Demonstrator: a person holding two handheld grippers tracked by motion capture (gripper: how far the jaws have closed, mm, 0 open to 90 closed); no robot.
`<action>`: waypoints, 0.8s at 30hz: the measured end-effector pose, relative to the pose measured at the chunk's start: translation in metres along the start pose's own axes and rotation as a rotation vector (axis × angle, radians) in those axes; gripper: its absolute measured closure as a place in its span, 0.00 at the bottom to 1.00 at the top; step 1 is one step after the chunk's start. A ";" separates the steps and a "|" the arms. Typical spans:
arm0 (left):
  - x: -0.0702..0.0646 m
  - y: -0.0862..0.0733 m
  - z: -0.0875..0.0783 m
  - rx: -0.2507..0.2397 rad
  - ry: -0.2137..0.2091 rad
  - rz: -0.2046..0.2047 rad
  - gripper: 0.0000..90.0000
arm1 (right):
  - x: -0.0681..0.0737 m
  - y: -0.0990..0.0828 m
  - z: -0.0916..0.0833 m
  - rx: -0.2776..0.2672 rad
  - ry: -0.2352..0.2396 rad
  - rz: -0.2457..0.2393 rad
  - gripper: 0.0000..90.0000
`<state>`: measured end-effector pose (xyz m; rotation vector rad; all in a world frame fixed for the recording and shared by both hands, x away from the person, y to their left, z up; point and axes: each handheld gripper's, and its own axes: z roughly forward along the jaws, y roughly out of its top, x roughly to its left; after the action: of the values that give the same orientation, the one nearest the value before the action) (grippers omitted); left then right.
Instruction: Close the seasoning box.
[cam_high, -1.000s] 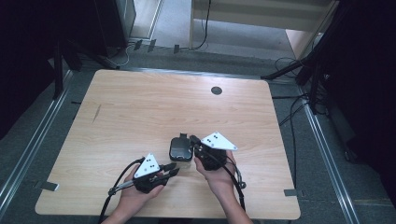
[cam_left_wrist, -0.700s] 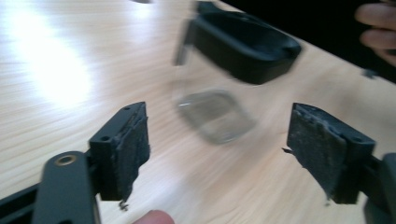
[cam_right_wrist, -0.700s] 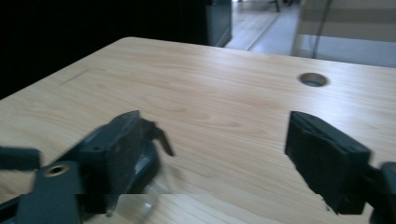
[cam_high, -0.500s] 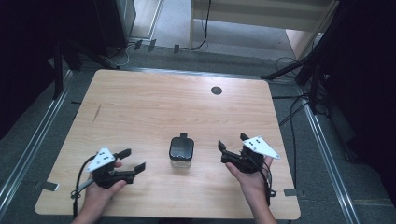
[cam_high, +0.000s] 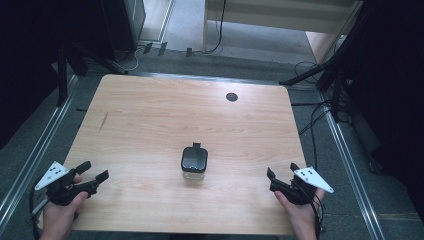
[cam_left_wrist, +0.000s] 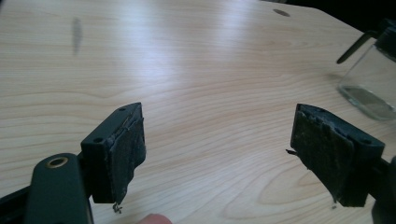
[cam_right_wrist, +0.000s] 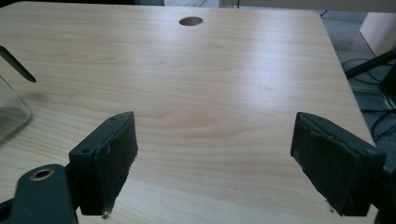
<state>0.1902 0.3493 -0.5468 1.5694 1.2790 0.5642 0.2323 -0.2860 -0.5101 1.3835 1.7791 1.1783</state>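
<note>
Standing alone near the middle of the desk (cam_high: 150, 115), a little toward the person's side, is a small clear glass jar (cam_high: 194, 164) with a black lid and a short black tab sticking out behind it. Nothing touches it. The left tool (cam_high: 95, 172) sits far out by the near left corner of the desk, and the right tool (cam_high: 281, 176) far out by the near right edge, each well apart from the jar. Both have just been opening: in the left gripper view the two black pads (cam_left_wrist: 128, 144) stand wide with bare wood between them, and in the right gripper view the pads (cam_right_wrist: 116, 149) gape the same way, holding nothing.

To my eye the work on the jar looks finished, or at least paused: it is set down upright, lid on, and both hands are clear of it. If anything is left, it would mean coming back in from both sides.

Room is plentiful. The whole far half of the desk is bare apart from a round cable hole (cam_high: 231, 96) near the back edge and a faint dark mark (cam_high: 103, 120) on the left. The tight spots are the near corners, where both hands hover close to the desk edge, with metal floor rails (cam_high: 30, 160) just beyond on either side.
</note>
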 end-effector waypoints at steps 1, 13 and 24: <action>0.003 0.000 -0.003 -0.002 0.016 0.001 0.21 | -0.008 -0.007 -0.004 0.009 -0.018 0.014 0.17; 0.029 -0.007 -0.020 -0.063 0.019 -0.102 0.23 | -0.029 -0.036 -0.008 0.024 -0.053 0.047 0.21; 0.025 -0.007 -0.011 -0.001 0.073 -0.079 0.24 | -0.024 -0.042 -0.007 0.024 -0.043 0.008 0.22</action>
<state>0.1865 0.3758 -0.5537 1.5024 1.3898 0.5764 0.2147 -0.3133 -0.5464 1.4204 1.7650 1.1265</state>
